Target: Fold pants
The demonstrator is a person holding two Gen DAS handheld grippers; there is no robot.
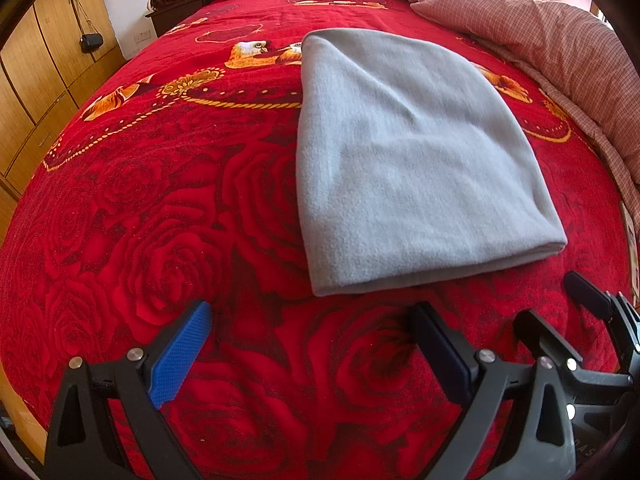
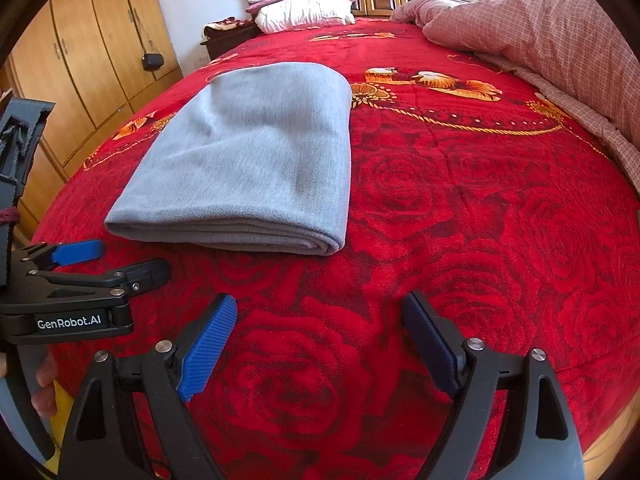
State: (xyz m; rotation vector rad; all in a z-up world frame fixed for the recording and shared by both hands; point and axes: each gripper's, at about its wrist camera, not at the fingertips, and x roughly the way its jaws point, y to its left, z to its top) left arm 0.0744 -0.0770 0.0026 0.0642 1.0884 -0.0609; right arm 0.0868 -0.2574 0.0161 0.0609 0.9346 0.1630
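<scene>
The grey pants (image 1: 400, 160) lie folded into a thick flat rectangle on the red rose blanket (image 1: 160, 220), with the folded edge facing me. My left gripper (image 1: 311, 308) hovers open just in front of that near edge, nothing between its blue pads. My right gripper (image 1: 548, 297) shows at the lower right, also open. In the right wrist view the pants (image 2: 256, 160) sit ahead and to the left. There my right gripper (image 2: 320, 299) stands open and empty over bare blanket (image 2: 480, 220). The left gripper (image 2: 134, 256) is beside the pants' near left corner.
A checked pink quilt (image 1: 560, 40) is bunched along the bed's right side. Pillows (image 2: 304, 4) lie at the wooden headboard. A wooden wardrobe (image 2: 80, 60) with a small black bag (image 2: 152, 62) hanging on it stands left of the bed. A hand (image 2: 44, 384) holds the left gripper.
</scene>
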